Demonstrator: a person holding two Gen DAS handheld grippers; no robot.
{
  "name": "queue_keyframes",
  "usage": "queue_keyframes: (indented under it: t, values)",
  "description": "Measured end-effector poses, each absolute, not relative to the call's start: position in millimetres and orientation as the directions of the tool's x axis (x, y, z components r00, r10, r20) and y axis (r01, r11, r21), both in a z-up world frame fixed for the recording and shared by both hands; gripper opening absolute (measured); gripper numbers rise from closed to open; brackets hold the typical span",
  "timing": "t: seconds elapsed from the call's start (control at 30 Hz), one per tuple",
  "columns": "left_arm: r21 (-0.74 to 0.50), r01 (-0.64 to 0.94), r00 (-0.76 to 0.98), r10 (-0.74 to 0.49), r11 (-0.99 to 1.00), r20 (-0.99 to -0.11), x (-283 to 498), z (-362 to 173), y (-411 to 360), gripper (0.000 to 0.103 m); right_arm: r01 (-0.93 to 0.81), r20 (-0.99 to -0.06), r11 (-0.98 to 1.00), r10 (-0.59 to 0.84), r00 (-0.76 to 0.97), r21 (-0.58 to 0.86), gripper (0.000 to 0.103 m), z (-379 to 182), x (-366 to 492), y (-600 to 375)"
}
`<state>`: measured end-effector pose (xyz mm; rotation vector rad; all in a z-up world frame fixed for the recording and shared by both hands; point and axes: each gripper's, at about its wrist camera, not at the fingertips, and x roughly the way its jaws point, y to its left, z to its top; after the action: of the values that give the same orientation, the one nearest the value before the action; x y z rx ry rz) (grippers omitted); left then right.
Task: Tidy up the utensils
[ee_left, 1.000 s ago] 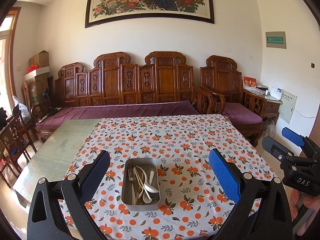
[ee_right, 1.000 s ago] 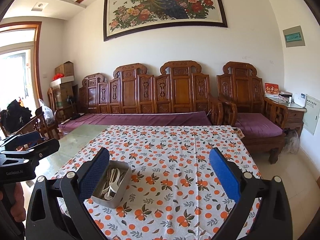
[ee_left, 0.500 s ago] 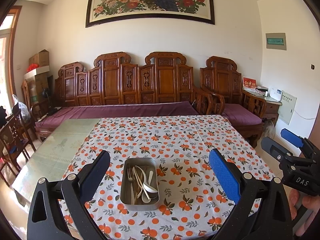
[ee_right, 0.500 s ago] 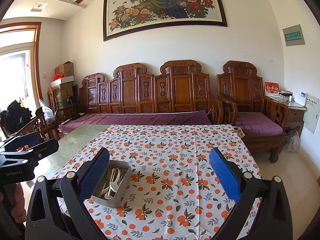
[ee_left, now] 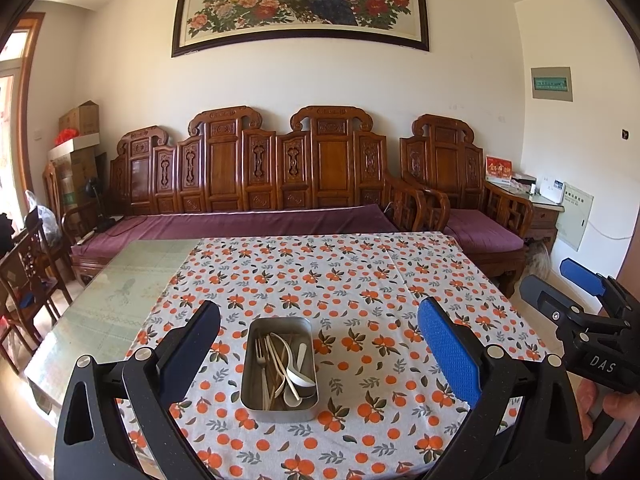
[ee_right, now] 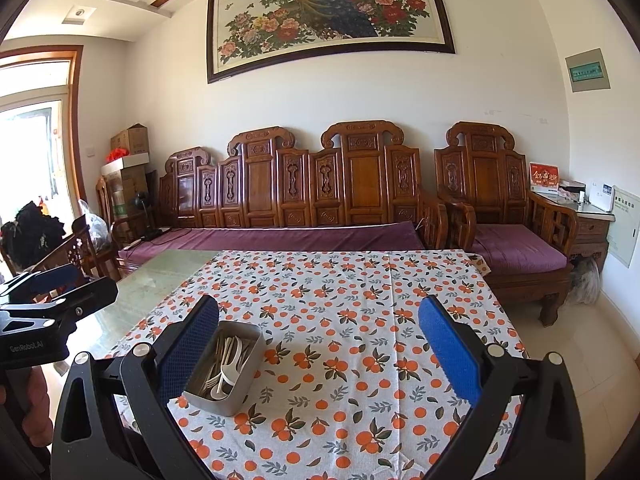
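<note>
With both the left gripper and right gripper spread wide and empty, the utensils lie jumbled in the metal tin near the tabletop's front edge, so I'd lower slowly onto one handle only.

left tongs spread wide, right tongs likewise, both seemingly hand-held

Changes since a second ago:
- Left gripper: view tilts slightly upward; metal tin sits a little lower in frame than before.
- Right gripper: rides slightly lower at the left view's right edge.
- Right wrist view: tin placement barely shifts.
</note>
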<state>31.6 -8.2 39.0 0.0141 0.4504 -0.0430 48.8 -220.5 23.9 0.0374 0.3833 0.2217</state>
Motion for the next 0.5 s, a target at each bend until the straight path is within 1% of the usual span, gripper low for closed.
queue_keyframes:
  t: [0.5]
  values:
    - [0.006, 0.044, 0.895, -0.037, 0.999, -0.444, 32.8, 36.6, -7.7, 0.095, -0.208, -0.365, 0.975, 0.222, 0.904, 0.077, 0.101, 23.5, 48.1, -218.3]
